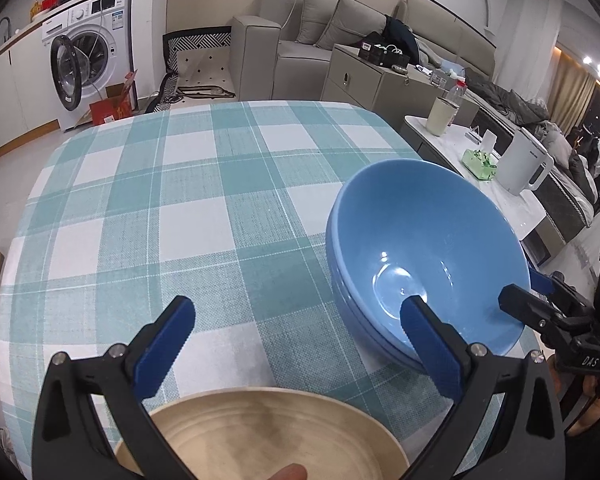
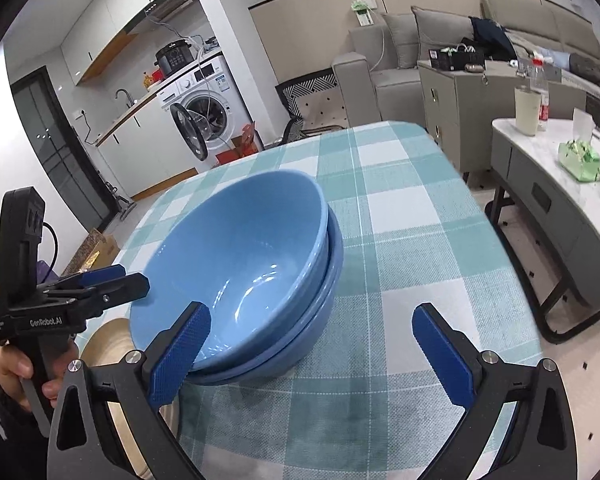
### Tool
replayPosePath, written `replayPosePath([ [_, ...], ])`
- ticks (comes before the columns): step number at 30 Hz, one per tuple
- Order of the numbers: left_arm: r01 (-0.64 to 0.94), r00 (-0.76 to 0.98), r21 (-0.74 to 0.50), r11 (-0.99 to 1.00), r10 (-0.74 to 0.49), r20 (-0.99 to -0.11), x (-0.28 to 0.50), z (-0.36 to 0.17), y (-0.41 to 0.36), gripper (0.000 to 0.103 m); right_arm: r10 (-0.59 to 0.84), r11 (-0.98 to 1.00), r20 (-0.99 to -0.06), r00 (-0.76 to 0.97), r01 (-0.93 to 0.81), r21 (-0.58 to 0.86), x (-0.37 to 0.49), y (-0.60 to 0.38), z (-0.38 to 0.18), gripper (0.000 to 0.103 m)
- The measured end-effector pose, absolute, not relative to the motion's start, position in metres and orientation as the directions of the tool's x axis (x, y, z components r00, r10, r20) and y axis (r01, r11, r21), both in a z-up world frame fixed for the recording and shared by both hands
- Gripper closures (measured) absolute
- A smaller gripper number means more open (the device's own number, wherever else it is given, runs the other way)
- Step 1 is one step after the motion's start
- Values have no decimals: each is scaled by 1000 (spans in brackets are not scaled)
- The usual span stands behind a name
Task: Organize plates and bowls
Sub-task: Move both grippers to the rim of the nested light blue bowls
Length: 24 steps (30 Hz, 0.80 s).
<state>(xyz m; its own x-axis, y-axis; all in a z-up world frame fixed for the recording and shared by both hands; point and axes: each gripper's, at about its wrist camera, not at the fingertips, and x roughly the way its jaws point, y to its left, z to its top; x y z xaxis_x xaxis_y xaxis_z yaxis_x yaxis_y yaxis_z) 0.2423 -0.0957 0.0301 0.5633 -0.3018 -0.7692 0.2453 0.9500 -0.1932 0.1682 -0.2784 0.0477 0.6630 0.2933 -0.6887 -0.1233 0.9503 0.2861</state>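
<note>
Both tongs, left point(image 1: 298, 344) and right point(image 2: 312, 354), gape apart; only left wrist shows the wooden plate's point(image 1: 260, 436) grooves.

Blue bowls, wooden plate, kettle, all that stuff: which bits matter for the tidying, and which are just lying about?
Job:
- stacked glossy blue bowls
- round pale wooden plate
- checked tablecloth

Lying about:
- white electric kettle
- cream tumbler
- green tissue pack
- white washing machine

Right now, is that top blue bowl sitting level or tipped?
Tipped. The top blue bowl leans inside the lower blue bowl, its rim high on one side, so their rims aren't parallel.
</note>
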Motion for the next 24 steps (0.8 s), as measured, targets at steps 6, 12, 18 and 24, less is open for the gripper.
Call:
replayPosePath([
  [6,240,552,-203,949,-306,-776,244,25,-99,0,329,934,-695,639,-110,341,172,-277,39,1],
  [12,247,537,-229,942,-330,-776,246,23,-101,0,396,901,-688,608,-114,418,177,-278,30,1],
  [18,252,538,-262,932,-360,-763,249,24,-103,1,409,897,-680,609,-129,424,178,-272,27,1],
  [24,239,537,-311,920,-392,-747,256,22,-106,5,400,901,-673,622,-133,413,176,-267,27,1],
])
